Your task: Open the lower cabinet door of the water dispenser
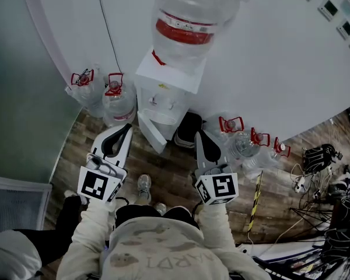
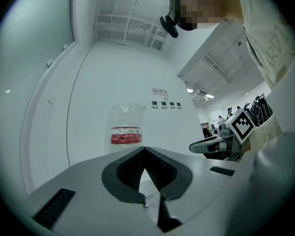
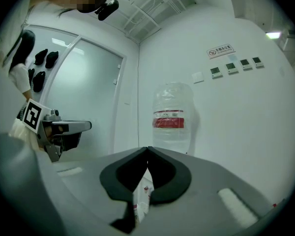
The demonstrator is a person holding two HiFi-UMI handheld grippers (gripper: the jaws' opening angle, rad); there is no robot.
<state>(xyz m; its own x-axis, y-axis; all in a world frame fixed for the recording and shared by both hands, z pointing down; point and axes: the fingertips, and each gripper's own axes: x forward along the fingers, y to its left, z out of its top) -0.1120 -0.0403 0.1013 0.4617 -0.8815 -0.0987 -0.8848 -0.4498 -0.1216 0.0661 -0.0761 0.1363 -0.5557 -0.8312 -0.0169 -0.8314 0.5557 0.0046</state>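
The white water dispenser (image 1: 166,83) stands against the wall with a large clear bottle (image 1: 186,16) with a red band on top. At its foot a white panel (image 1: 150,132), which looks like the lower door, stands out at an angle. My left gripper (image 1: 126,128) is shut and empty just left of that panel, apart from it. My right gripper (image 1: 199,135) is also shut and empty, to the right of the dispenser. Each gripper view looks level at the bottle (image 2: 126,127) (image 3: 171,119) over its own shut gripper (image 2: 145,150) (image 3: 148,149).
Spare water jugs with red handles stand left (image 1: 108,95) and right (image 1: 245,142) of the dispenser. A black box (image 1: 189,130) sits beside its base. A glass partition (image 1: 17,86) closes the left side. Cables and stands (image 1: 326,179) clutter the floor at right.
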